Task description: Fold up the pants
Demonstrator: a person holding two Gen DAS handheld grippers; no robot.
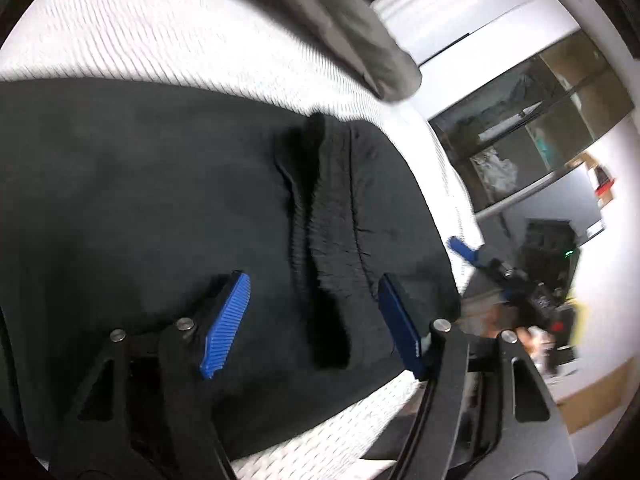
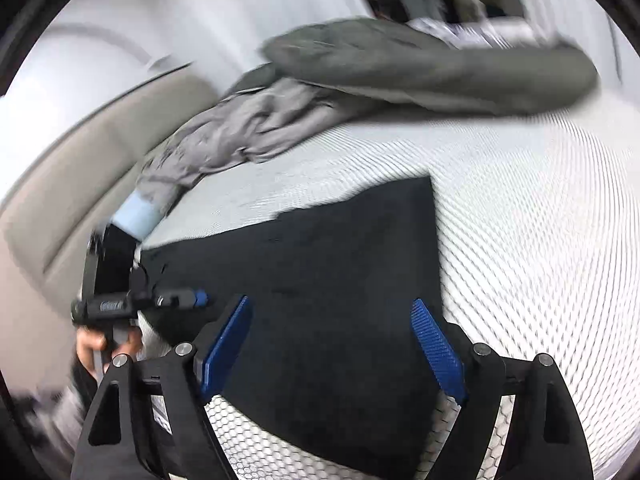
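The black pants [image 1: 160, 200] lie flat on a white textured mattress [image 1: 180, 40]. Their gathered waistband [image 1: 336, 220] runs between my left gripper's blue pads. My left gripper [image 1: 316, 320] is open and empty just above the waistband end. The right gripper shows at the right edge of that view [image 1: 464, 250], off the mattress side. In the right wrist view the pants [image 2: 320, 280] lie under my right gripper [image 2: 332, 344], which is open and empty. The left gripper [image 2: 192, 300] shows at the pants' left edge.
Grey clothes [image 2: 400, 64] are heaped at the far side of the mattress [image 2: 540, 220], also in the left wrist view [image 1: 352, 32]. A beige headboard [image 2: 60, 184] stands to the left. Shelves with clutter [image 1: 532, 120] stand beyond the mattress edge.
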